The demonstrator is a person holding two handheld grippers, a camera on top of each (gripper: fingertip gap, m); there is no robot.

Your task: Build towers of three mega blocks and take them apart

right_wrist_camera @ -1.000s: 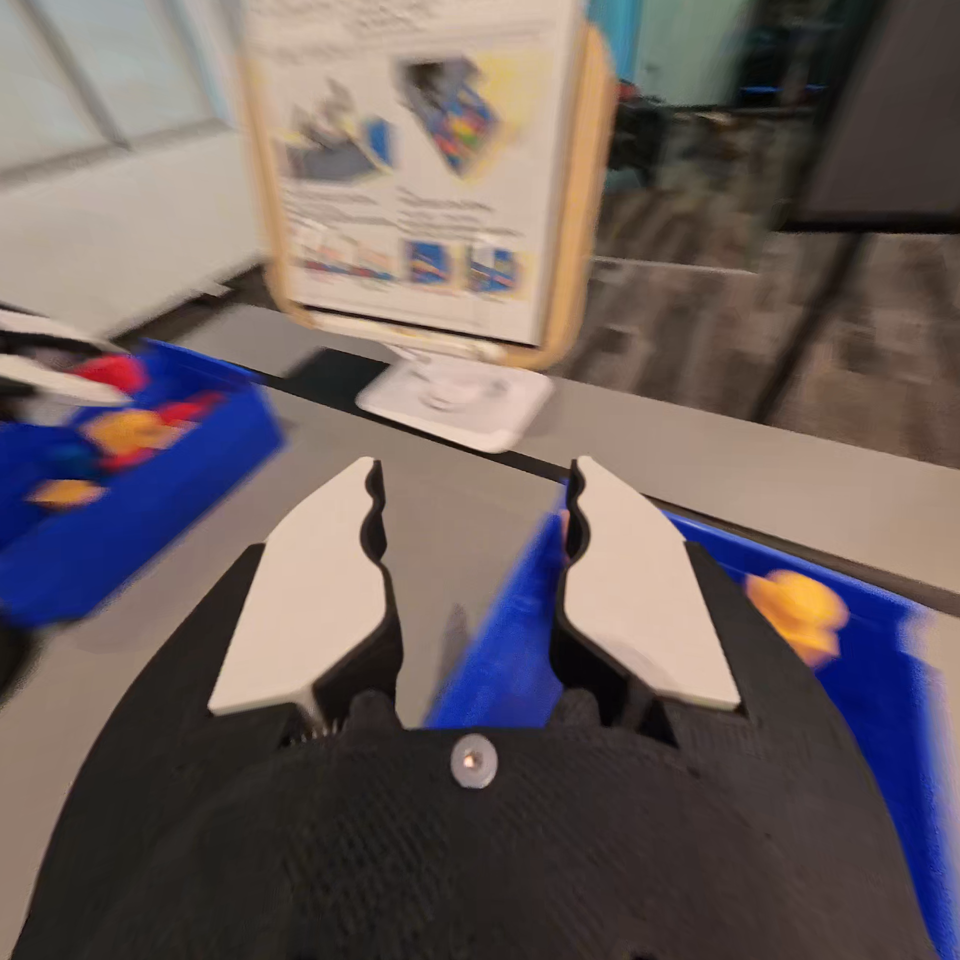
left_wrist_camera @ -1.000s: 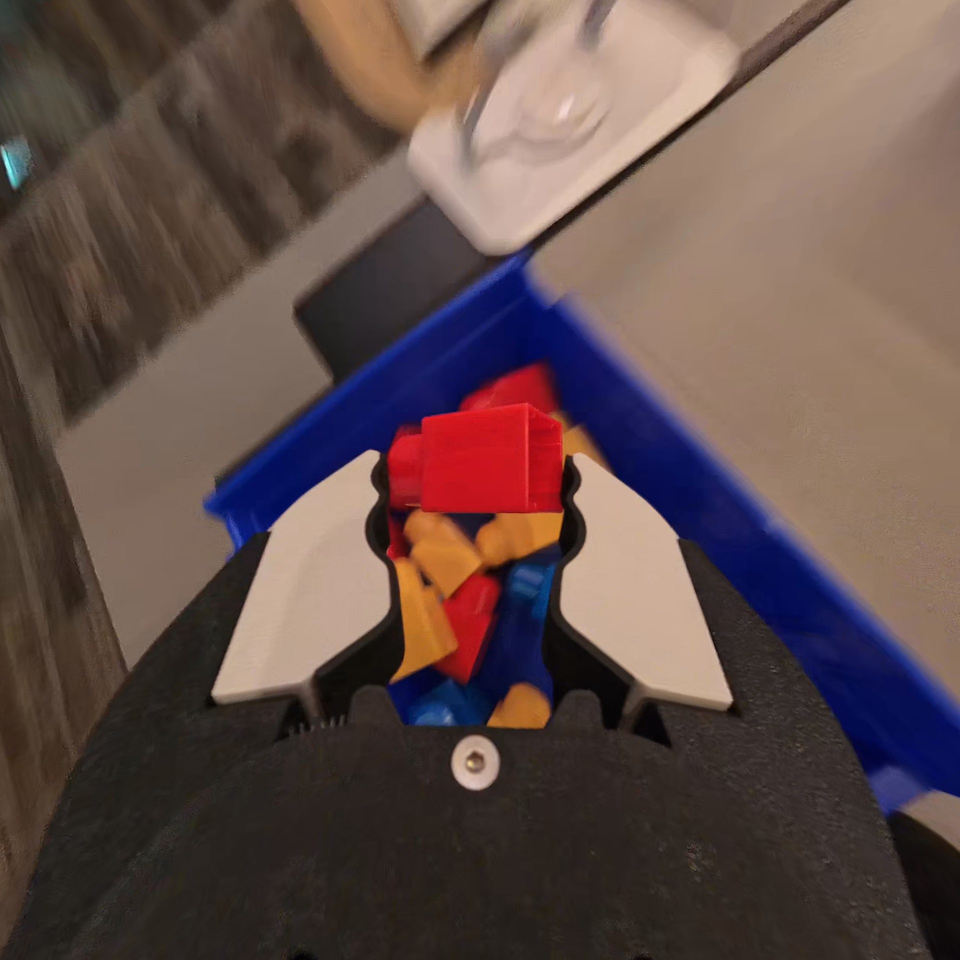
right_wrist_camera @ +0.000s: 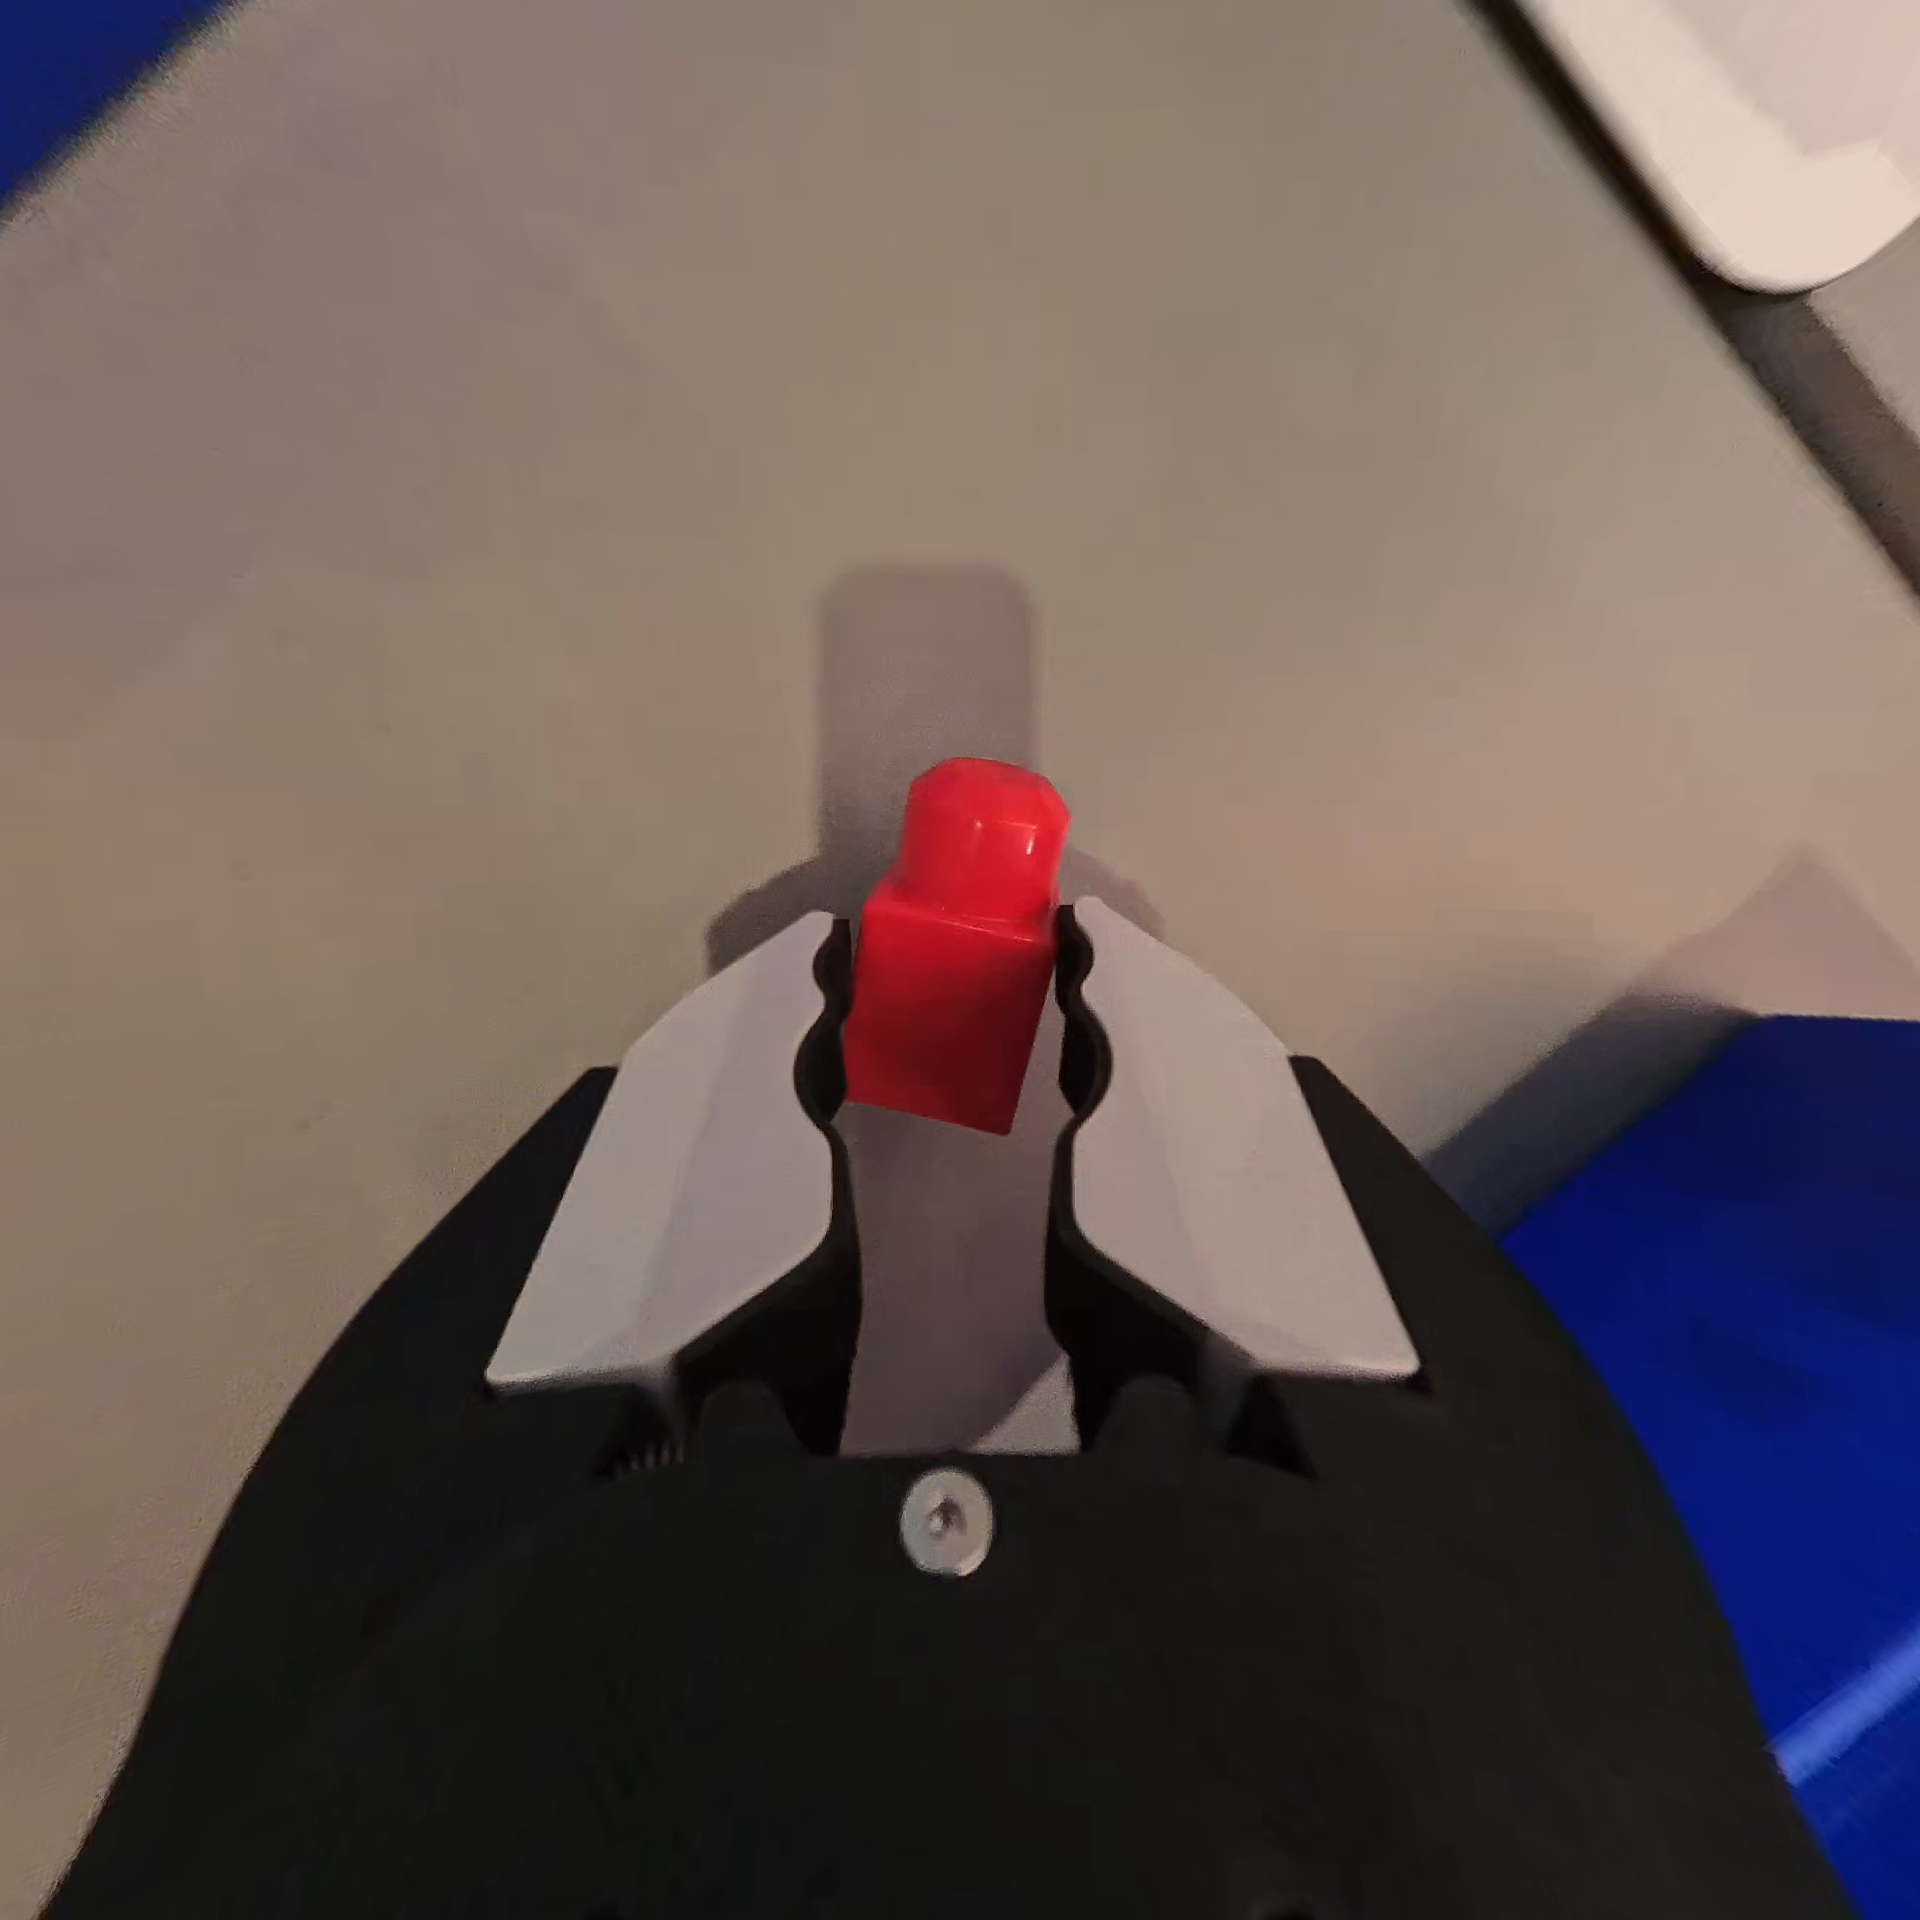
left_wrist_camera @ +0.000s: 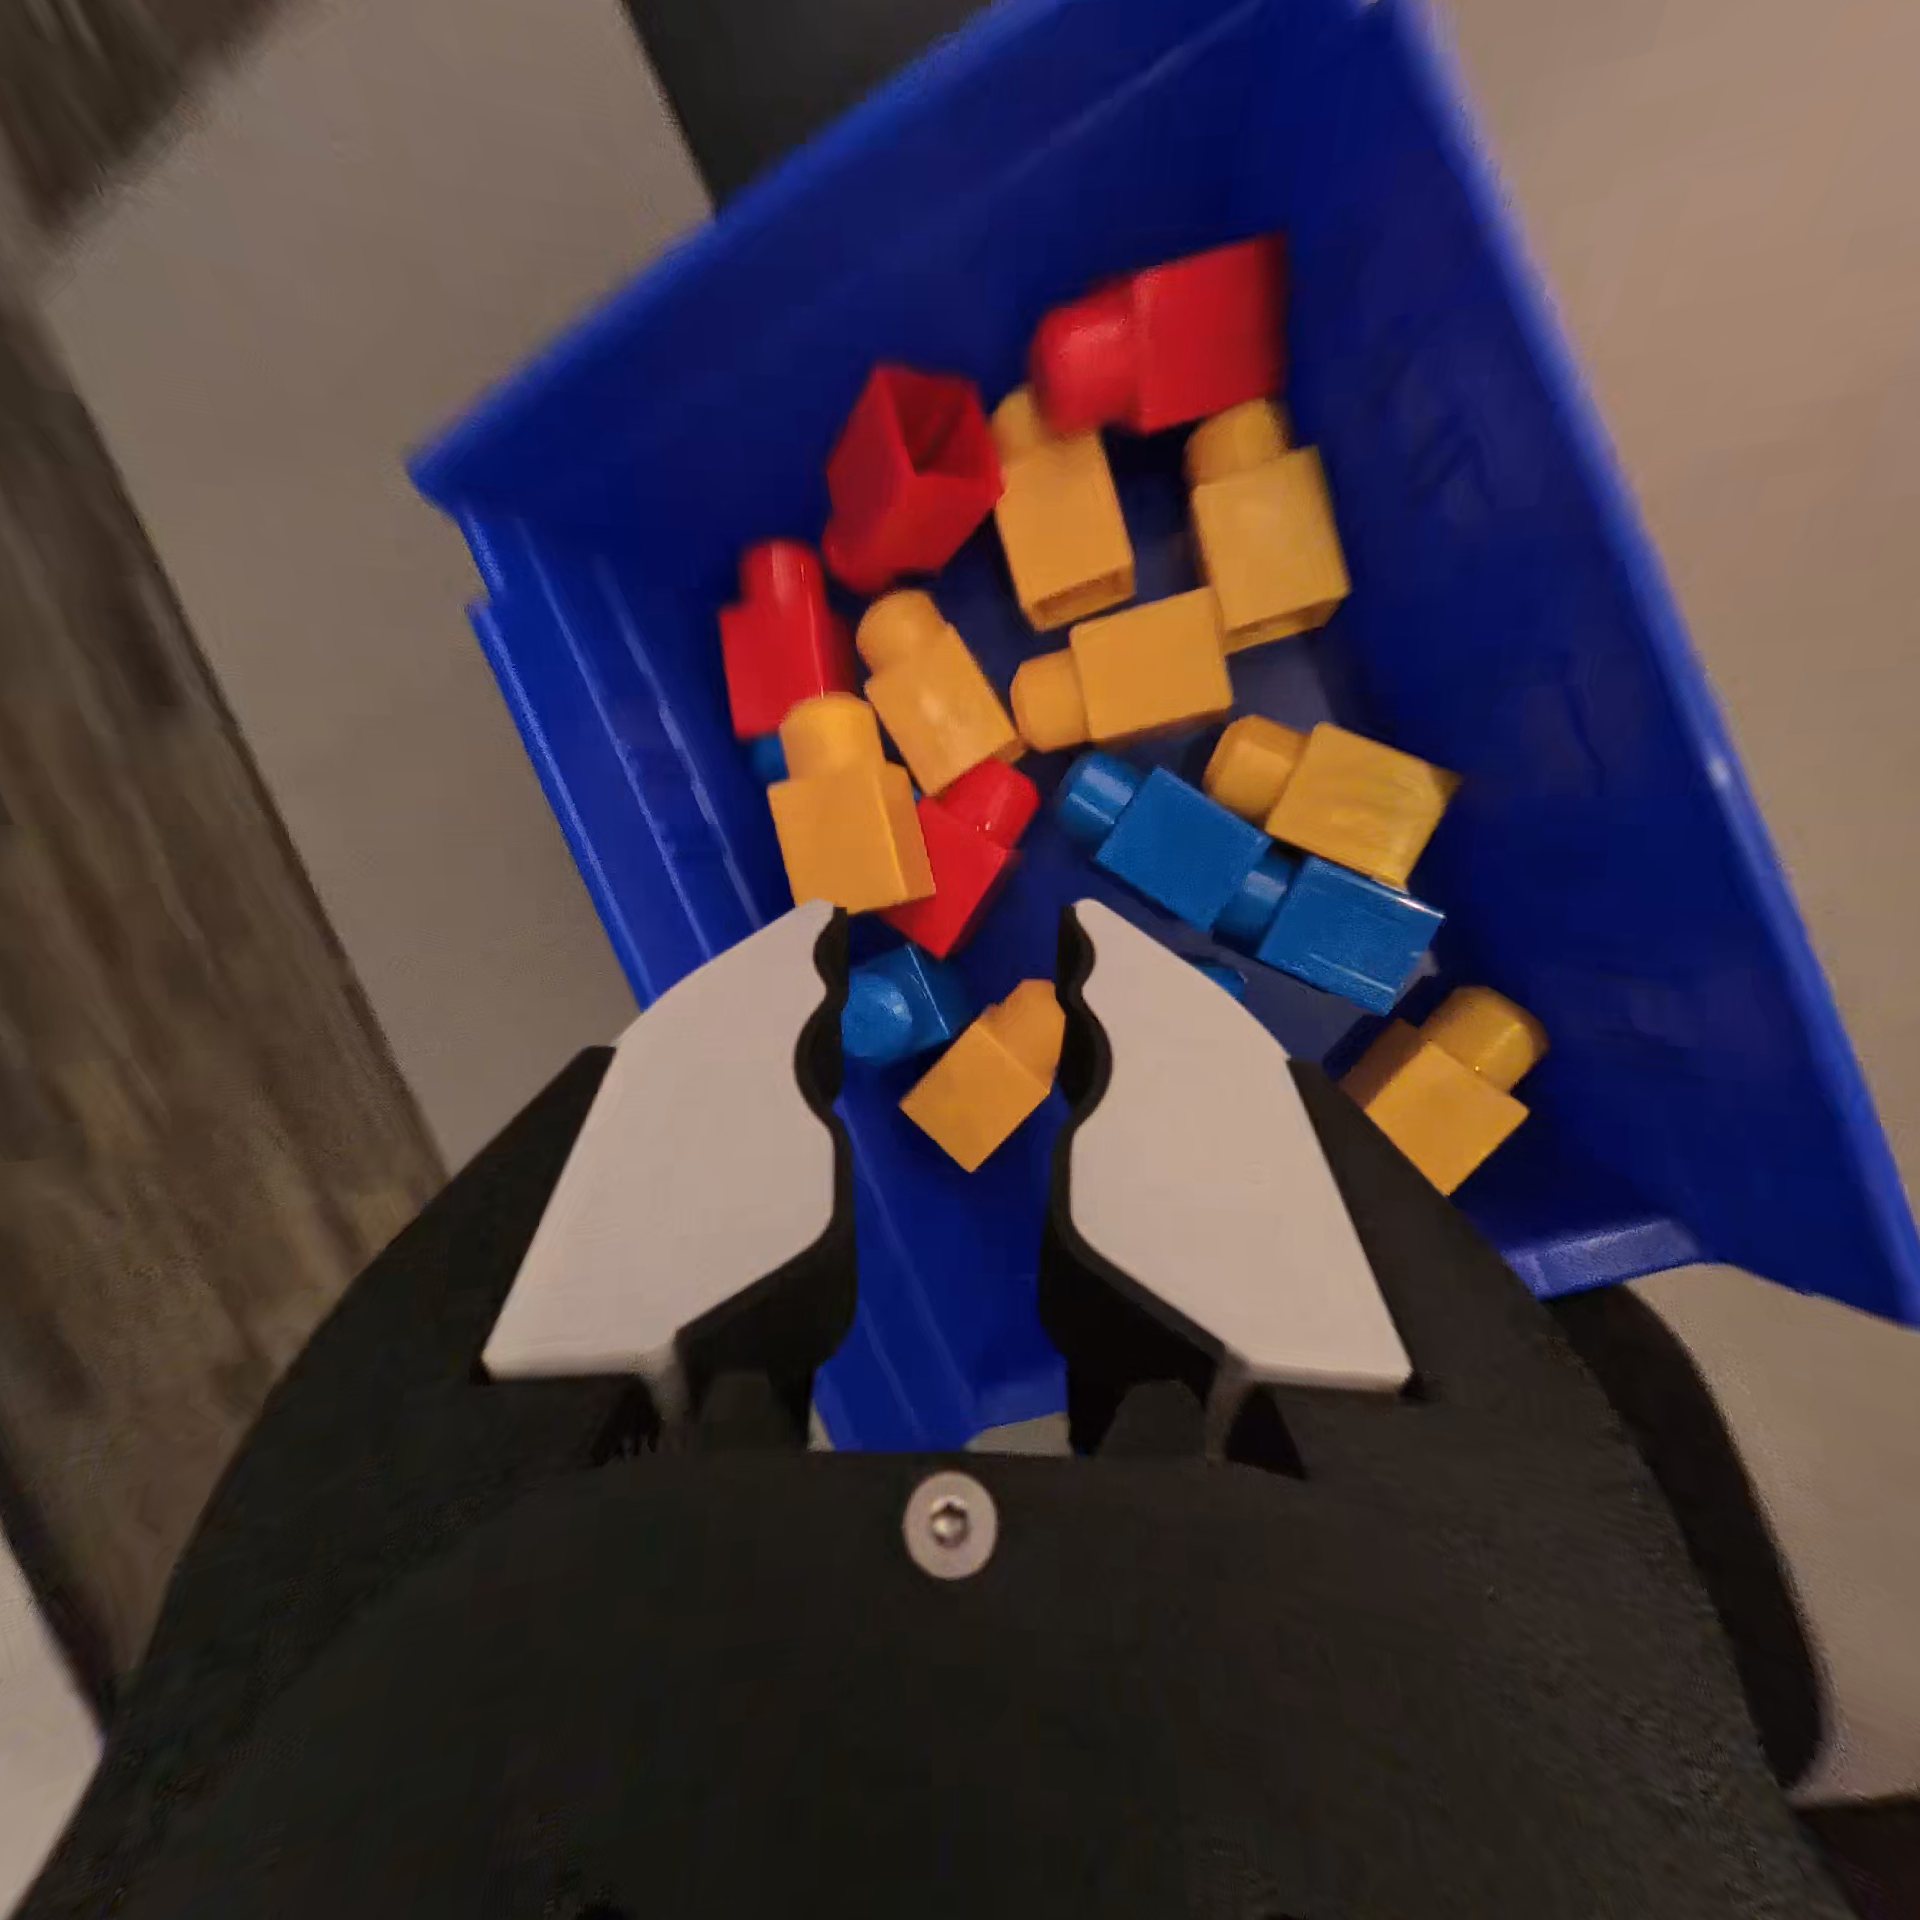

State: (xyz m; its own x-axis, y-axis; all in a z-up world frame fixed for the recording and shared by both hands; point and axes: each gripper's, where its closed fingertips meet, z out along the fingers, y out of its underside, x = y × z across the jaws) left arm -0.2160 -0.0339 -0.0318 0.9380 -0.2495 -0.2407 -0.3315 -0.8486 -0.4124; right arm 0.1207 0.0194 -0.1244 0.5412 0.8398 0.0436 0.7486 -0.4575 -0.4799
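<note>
In the left wrist view my left gripper [left_wrist_camera: 945, 914] hovers over a blue bin [left_wrist_camera: 1558, 727] of loose red [left_wrist_camera: 1164, 332], yellow [left_wrist_camera: 1153, 675] and blue [left_wrist_camera: 1174, 852] mega blocks. Its jaws stand partly apart with nothing gripped. A small blue block [left_wrist_camera: 904, 1013] and a yellow block [left_wrist_camera: 987, 1081] show through the gap and lie in the bin below. In the right wrist view my right gripper [right_wrist_camera: 951, 920] is shut on a red block [right_wrist_camera: 951, 997]. The block's stud points away from me, and it is held above the grey table [right_wrist_camera: 416, 520].
A white stand base [right_wrist_camera: 1766, 125] sits at the table's far right. A second blue bin [right_wrist_camera: 1714, 1403] lies to the right of my right gripper, and a blue edge [right_wrist_camera: 62, 73] shows at the top left. Beside the left bin, the table [left_wrist_camera: 343, 436] ends at dark floor [left_wrist_camera: 104, 935]. My hands' fingertips stand some 35 cm from each other.
The red block that lay lengthwise between my left fingers is gone from them, and the jaws are narrower. My right gripper, wide and empty before, has closed on a red block over the table.
</note>
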